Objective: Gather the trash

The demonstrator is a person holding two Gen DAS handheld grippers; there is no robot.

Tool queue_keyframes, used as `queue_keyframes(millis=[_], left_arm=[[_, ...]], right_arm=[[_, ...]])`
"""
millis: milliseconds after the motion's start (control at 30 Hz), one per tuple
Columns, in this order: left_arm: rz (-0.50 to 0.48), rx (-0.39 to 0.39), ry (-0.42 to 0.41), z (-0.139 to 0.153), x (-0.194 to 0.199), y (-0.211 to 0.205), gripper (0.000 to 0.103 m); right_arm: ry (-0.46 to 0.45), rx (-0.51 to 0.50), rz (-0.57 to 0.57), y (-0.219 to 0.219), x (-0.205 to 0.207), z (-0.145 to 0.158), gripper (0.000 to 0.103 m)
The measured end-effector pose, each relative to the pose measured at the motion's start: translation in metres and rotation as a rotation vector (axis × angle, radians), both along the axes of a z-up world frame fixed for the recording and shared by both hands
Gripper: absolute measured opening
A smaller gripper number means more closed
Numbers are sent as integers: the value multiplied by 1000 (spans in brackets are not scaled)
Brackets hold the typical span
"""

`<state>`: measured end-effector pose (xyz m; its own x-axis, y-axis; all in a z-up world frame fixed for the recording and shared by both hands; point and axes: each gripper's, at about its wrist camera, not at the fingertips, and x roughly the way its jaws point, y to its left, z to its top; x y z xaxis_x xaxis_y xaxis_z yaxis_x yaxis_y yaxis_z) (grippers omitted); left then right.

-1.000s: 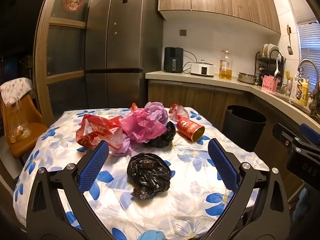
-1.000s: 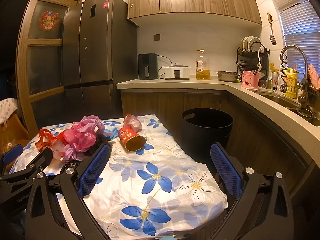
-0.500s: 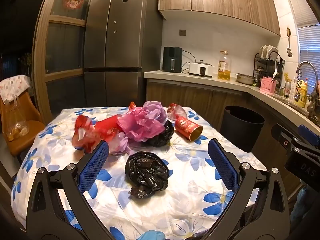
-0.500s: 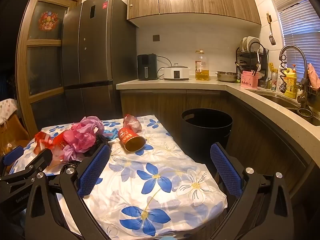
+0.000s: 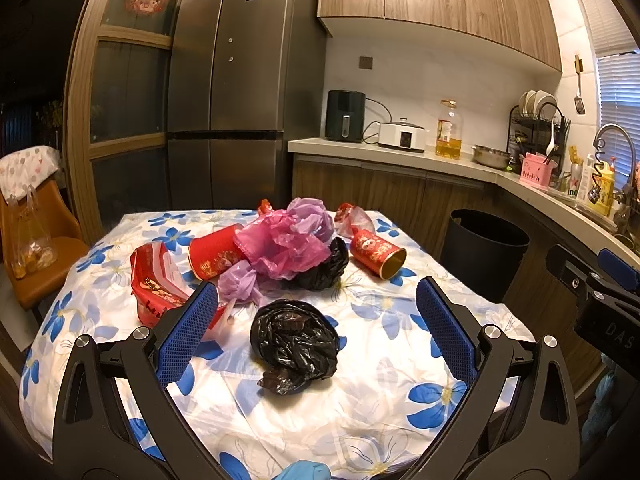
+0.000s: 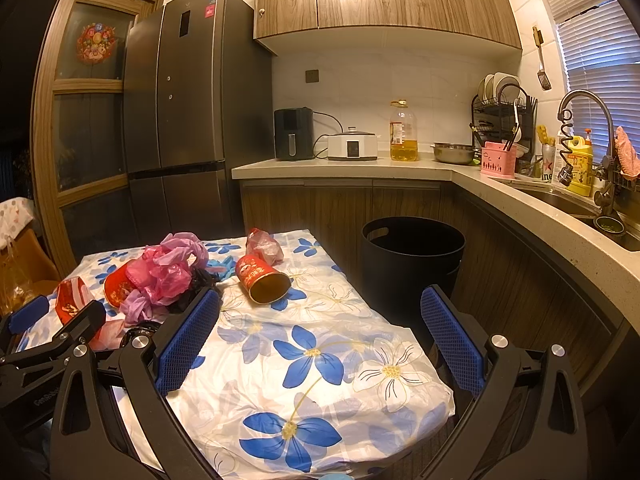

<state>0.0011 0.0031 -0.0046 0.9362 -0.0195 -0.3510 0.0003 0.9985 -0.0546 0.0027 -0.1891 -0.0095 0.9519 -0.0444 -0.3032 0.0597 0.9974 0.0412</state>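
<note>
The tabletop [image 5: 400,372], spread with a flowered cloth, fills the lower middle of both views, and nothing appears to have been collected yet. A black bin [image 6: 412,256] is seen right of centre in the right wrist view, just beside the tabletop's far right edge. The trash is heaped above centre in the left wrist view: a pink bag [image 5: 284,244], red cups [image 5: 378,252] on their sides, and red wrappers [image 5: 154,280] at the left. A crumpled black bag [image 5: 296,344] lies apart, at the centre of that view.

The left tool [image 5: 316,332] is held wide open with the black bag framed between its fingers; the right tool [image 6: 320,344] is likewise open and empty.

The black bag is probably best taken first. The fingers should be lowered around its bulk and closed firmly, since thin film slips; the cloth must not be pinched.
</note>
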Motion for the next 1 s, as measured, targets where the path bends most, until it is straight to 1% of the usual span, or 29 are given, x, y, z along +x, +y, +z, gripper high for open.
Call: queue_keyframes(millis=[1000], left_arm=[[0,-2,0,0,-1,0,98]], right_arm=[[0,0,0,-1,1,0,98]])
